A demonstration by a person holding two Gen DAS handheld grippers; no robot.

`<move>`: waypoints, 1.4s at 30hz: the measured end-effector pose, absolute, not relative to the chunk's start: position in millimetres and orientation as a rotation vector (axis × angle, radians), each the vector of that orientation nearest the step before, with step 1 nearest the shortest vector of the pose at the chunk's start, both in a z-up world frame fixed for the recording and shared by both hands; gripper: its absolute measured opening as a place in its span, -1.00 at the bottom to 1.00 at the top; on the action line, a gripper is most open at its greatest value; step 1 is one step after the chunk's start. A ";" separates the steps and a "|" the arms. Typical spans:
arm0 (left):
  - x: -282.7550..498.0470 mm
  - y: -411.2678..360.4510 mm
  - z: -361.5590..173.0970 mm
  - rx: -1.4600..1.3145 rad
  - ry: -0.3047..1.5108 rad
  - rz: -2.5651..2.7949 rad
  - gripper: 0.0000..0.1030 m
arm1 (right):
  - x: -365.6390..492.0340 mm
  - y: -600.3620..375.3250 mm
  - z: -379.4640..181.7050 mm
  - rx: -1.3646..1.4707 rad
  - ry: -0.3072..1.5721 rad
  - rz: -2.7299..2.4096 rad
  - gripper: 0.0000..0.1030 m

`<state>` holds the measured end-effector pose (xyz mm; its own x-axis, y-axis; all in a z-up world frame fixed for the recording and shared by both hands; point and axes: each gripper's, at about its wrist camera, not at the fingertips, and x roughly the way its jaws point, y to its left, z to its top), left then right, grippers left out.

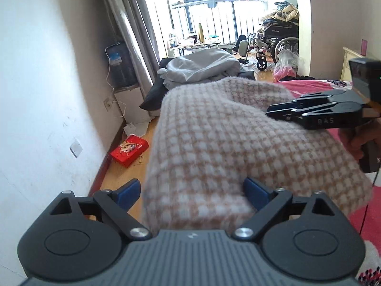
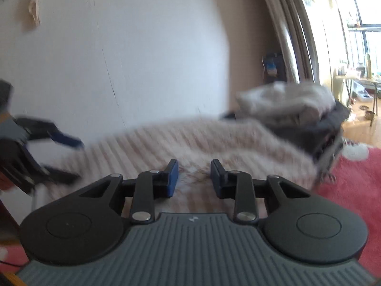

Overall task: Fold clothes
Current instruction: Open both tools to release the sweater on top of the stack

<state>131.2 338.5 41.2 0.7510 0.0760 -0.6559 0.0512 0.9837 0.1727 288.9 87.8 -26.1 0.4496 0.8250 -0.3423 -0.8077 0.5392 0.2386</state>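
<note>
A fuzzy pink-and-white checked knit garment (image 1: 226,143) is bunched up on the bed, blurred in the right wrist view (image 2: 190,138). My left gripper (image 1: 193,190) has its blue pads (image 1: 128,190) spread wide, with the garment's near end lying between them; from the right wrist view it (image 2: 77,159) sits at the garment's left edge, also spread. My right gripper (image 2: 194,177) has its pads a narrow gap apart, with gathered knit showing in the gap. Blur hides whether they press on it. From the left it (image 1: 281,107) lies side-on against the garment's upper right fold, held by a hand (image 1: 364,140).
A pile of grey folded clothes (image 1: 202,68) lies on a dark garment at the far end of the bed (image 2: 285,100). A pink-red bedspread (image 1: 309,87) covers the bed. The white wall (image 1: 35,95) runs close along the left. On the floor lies a red box (image 1: 129,151); a wheelchair (image 1: 278,40) stands by the window.
</note>
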 end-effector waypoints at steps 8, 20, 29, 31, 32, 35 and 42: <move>127.1 348.6 25.6 0.121 0.691 0.008 0.93 | 310.5 98.8 15.4 0.060 0.388 1.075 -0.67; 117.7 355.1 28.3 0.102 0.660 0.016 0.88 | 394.8 85.6 -4.0 0.116 0.561 0.711 -0.83; 95.3 324.1 46.3 0.168 0.595 -0.008 0.83 | 279.3 45.0 18.8 0.017 0.482 1.172 -0.81; 99.8 318.5 37.1 0.209 0.641 0.055 0.83 | 265.9 50.5 8.1 -0.013 0.522 1.189 -0.78; 99.9 319.8 36.8 0.186 0.668 0.081 0.82 | 262.4 54.1 2.9 -0.030 0.548 1.170 -0.78; 78.5 329.6 57.1 0.031 0.641 0.093 0.73 | 256.7 56.8 3.6 -0.045 0.616 1.111 -0.77; 1.5 299.4 94.6 -0.067 0.580 0.111 0.89 | 192.5 10.0 51.7 -0.245 0.683 1.039 -0.35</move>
